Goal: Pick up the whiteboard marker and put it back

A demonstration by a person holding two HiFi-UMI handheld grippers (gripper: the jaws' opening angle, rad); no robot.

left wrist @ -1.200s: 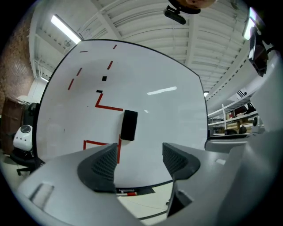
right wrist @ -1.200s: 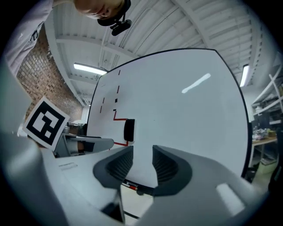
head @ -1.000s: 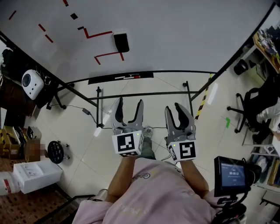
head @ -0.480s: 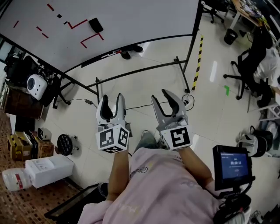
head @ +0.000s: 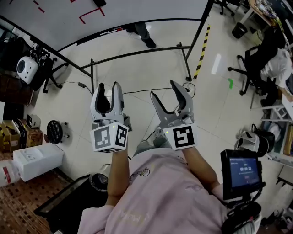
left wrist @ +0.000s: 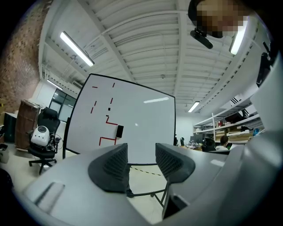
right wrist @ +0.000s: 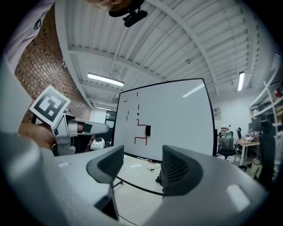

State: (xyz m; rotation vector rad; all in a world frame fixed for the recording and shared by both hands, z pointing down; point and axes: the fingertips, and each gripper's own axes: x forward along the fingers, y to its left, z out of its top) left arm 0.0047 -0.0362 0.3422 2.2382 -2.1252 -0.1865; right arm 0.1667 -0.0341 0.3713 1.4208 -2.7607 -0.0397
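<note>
1. Left gripper (head: 108, 87) is held out level in front of the person, over the tiled floor (head: 68, 114); jaws have just been closing; pads stand a narrow gap apart with nothing between them, only the board showing through the gap in the left gripper view.
2. Right gripper (head: 163, 89) is just beside it and also level; jaws have just been opening and now stand wide apart; nothing between them.
3. Both grippers point toward the whiteboard (head: 151, 9) and are well apart from it; neither touches anything.
4. Whiteboard stands on a black wheeled frame (head: 137, 51); red lines (left wrist: 106, 139) and a black block (left wrist: 119, 131) are on its face.
5. Tray (head: 91, 37) runs along the board's lower edge; small red and white pieces (head: 111, 30) lie on it; too small to tell which is the whiteboard marker; no gripper holds it.
6. A standing person's legs (head: 145, 35) show behind the board's frame.
7. Yellow-black tape (head: 202, 50) is on the floor right of the frame; office chair (head: 252, 61) further right.
8. White box (head: 36, 161) at left; small screen (head: 241, 172) at lower right, lit.
</note>
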